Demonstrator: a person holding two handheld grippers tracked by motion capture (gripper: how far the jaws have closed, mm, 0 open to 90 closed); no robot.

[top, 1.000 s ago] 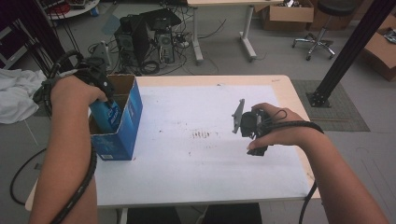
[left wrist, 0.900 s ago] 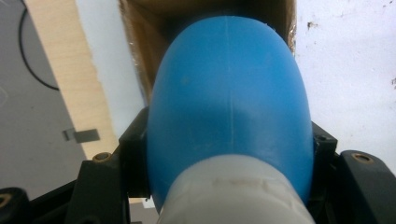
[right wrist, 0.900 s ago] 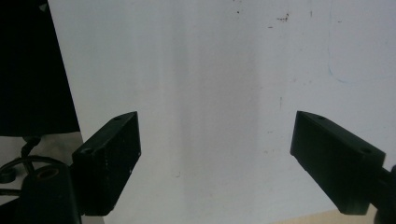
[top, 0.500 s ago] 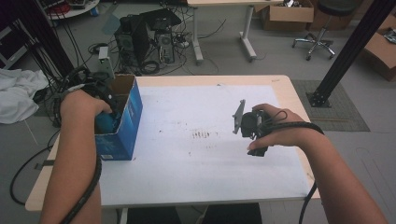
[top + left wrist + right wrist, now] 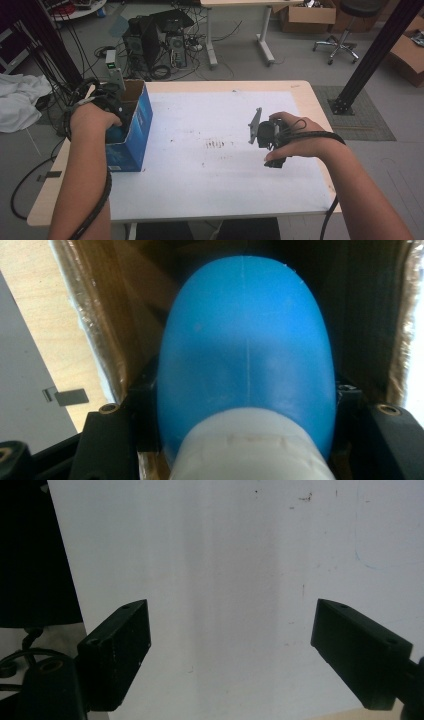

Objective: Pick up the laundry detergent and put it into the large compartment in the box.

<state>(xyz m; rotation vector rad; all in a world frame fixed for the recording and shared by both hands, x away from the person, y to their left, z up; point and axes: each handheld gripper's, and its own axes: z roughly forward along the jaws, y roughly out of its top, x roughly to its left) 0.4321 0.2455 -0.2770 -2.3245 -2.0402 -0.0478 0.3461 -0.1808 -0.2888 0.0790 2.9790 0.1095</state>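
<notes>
Over at nine o'clock on the table (image 5: 210,210), the person's left hand (image 5: 92,117) has sunk deeper into the open blue cardboard box (image 5: 134,131) than a second ago, when it hovered higher above the rim. Down in the box, the left gripper (image 5: 245,405) has its black jaws closed against the sides of a blue rounded bottle (image 5: 245,335) with a white collar (image 5: 250,447); brown cardboard walls show close around it. Toward three o'clock, the right hand (image 5: 300,142) has barely shifted, holding the right gripper (image 5: 232,645) above the white tabletop, its jaws spread wide and gripping nothing. Beyond twelve o'clock, computer towers (image 5: 150,40) stand on the floor.
</notes>
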